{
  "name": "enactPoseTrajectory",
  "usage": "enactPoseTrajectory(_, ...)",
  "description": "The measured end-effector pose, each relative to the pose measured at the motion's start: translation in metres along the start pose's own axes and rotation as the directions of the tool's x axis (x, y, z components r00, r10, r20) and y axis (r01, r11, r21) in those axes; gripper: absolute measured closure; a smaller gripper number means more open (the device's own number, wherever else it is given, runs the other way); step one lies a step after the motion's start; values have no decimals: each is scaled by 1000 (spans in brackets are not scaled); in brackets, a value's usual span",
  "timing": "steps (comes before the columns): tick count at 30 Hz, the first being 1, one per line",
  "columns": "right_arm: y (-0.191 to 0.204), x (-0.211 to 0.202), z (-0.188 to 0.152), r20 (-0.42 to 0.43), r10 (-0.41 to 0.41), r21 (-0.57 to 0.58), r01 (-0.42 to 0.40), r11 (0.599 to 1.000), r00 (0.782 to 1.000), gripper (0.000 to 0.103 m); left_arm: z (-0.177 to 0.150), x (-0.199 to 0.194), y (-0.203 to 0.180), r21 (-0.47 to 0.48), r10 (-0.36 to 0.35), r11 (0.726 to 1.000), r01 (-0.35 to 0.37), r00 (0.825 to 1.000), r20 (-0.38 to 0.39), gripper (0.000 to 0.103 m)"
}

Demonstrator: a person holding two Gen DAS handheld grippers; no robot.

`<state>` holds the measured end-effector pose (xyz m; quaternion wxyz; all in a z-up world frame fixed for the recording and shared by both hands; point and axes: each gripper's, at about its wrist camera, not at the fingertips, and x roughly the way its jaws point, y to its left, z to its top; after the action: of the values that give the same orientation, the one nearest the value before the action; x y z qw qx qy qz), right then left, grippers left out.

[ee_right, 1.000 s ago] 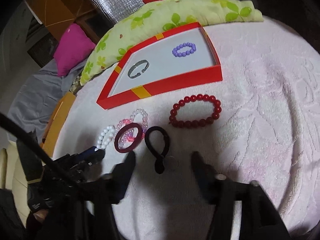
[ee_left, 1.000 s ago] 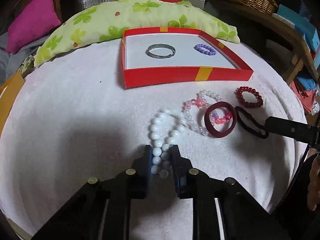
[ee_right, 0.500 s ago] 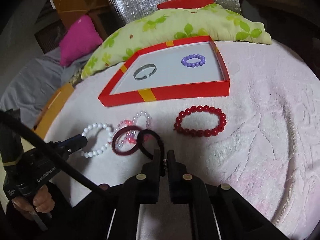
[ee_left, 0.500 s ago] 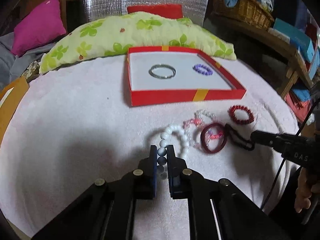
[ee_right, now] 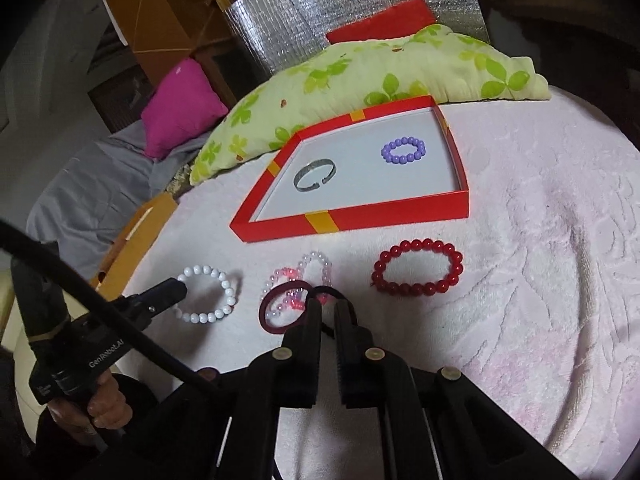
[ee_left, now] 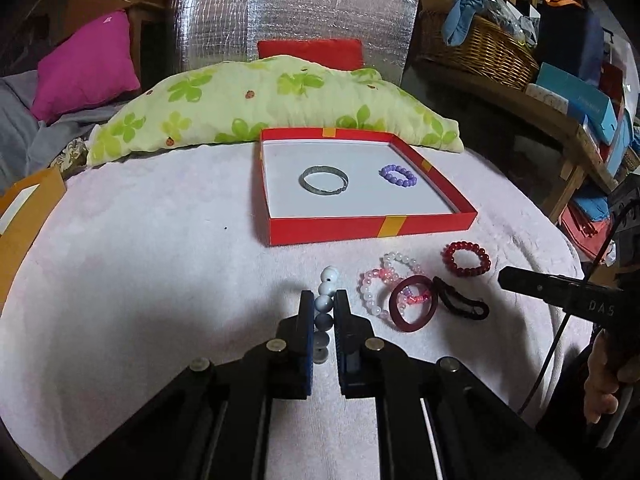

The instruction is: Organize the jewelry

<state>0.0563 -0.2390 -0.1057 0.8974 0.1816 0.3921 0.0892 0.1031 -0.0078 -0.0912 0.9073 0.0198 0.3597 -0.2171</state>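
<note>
Pale pink towelling (ee_right: 540, 240) covers the bed we work on, with a leaf-print pillow (ee_left: 260, 104) and silver foil board behind. Our left gripper (ee_left: 324, 304) is clamped on the white bead bracelet (ee_left: 325, 300), whose beads stand edge-on between the fingers and poke out toward 12 o'clock. In the right wrist view that bracelet hangs as an open ring from the gripper's tip. Our right gripper (ee_right: 327, 312) is pinched on the black hair tie (ee_right: 328, 292), its loop rising just past the fingertips at 12 o'clock. Touching it at 11 o'clock lie the maroon ring (ee_right: 280, 312) and the pink-and-clear bead bracelet (ee_right: 312, 272); the red bead bracelet (ee_right: 416, 268) sits apart at 1 o'clock. Farther off at 12 o'clock, the red box (ee_right: 360, 216) already holds the silver bangle (ee_right: 314, 174) and purple bead bracelet (ee_right: 403, 150). We judge two pieces stored, two in hand, three waiting.
</note>
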Motion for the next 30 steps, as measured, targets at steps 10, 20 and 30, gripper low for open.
enactPoseTrajectory(10, -3, 29, -10, -132, -103, -18, 102, 995, 986, 40, -3, 3, 0, 18, 54, 998, -54, 998, -25, 94)
enactPoseTrajectory(20, 13, 37, -18, -94, -163, -170, 145, 975, 982, 83, -4, 1, -1, 36, 66, 997, -66, 998, -21, 94)
enactPoseTrajectory(30, 2, -4, 7, 44, -42, -31, 43, 999, 998, 83, 13, -6, -11, 49, 17, 999, -17, 1000, 2, 94)
